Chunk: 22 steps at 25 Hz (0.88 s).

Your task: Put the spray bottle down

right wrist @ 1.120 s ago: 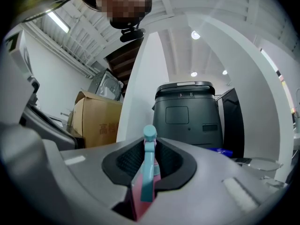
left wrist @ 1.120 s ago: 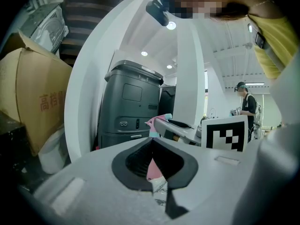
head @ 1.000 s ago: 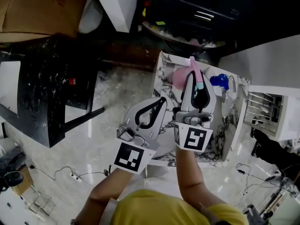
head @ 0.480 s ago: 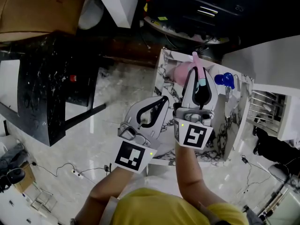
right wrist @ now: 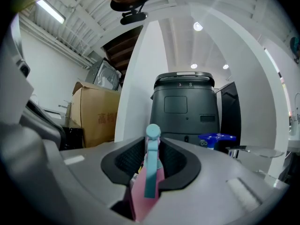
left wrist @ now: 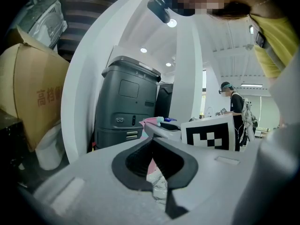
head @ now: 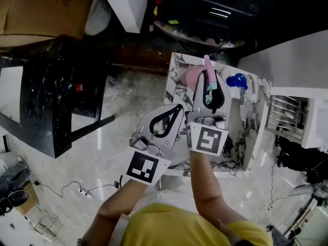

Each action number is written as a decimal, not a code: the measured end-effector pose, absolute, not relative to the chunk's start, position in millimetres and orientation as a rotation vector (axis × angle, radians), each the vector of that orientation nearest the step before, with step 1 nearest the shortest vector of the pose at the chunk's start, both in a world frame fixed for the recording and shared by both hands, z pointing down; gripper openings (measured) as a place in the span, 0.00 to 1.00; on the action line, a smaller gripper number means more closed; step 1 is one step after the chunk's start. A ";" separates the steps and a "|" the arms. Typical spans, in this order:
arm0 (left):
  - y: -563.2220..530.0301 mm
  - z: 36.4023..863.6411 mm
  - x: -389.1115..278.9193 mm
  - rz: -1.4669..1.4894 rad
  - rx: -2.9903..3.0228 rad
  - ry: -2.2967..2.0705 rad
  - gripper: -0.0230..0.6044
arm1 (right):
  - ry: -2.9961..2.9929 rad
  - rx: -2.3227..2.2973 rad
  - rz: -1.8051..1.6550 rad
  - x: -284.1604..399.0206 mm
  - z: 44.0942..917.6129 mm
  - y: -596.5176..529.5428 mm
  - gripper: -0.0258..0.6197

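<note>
The pink spray bottle (head: 192, 77) with a teal trigger stands on the far part of the white marble table (head: 241, 132). My right gripper (head: 210, 81) holds the bottle's head level. In the right gripper view the teal trigger and pink neck (right wrist: 151, 172) sit between the black pads. Its jaws are opening slightly, and the pads still touch the bottle. My left gripper (head: 178, 109) hovers beside it over the table's left edge. It is shut and empty, and its tips meet in the left gripper view (left wrist: 152, 142).
A blue object (head: 237, 80) lies on the table just right of the bottle. A black table (head: 46, 86) and a cardboard box (head: 41, 9) stand to the left, a white rack (head: 292, 117) to the right. A dark grey machine (right wrist: 185, 107) stands beyond the table.
The head view has shifted a little. Both grippers keep their places over the marble table, and the right one still holds the bottle.
</note>
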State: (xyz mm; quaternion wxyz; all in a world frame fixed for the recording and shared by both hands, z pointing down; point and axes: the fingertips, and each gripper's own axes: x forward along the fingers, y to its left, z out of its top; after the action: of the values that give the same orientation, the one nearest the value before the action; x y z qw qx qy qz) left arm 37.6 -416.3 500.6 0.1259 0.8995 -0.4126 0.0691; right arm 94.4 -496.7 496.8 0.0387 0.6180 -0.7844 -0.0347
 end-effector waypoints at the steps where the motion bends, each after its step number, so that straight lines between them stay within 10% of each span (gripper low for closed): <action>1: -414.5 498.2 36.7 0.197 2.615 -1.206 0.04 | -2.407 1.879 -0.073 92.8 498.1 -496.5 0.18; 11: -397.2 462.7 31.4 0.142 2.640 -1.229 0.04 | -2.332 1.825 -0.083 95.1 478.8 -485.7 0.44; 22: -365.9 413.4 32.2 0.099 2.703 -1.262 0.04 | -2.301 1.824 -0.090 107.2 421.7 -419.3 0.29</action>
State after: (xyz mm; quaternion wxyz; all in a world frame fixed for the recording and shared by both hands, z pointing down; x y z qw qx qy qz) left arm 32.2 -365.9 413.4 0.0781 0.9028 -0.4216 0.0332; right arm 107.2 -419.3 421.7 0.1018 0.6177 -0.7792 -0.0303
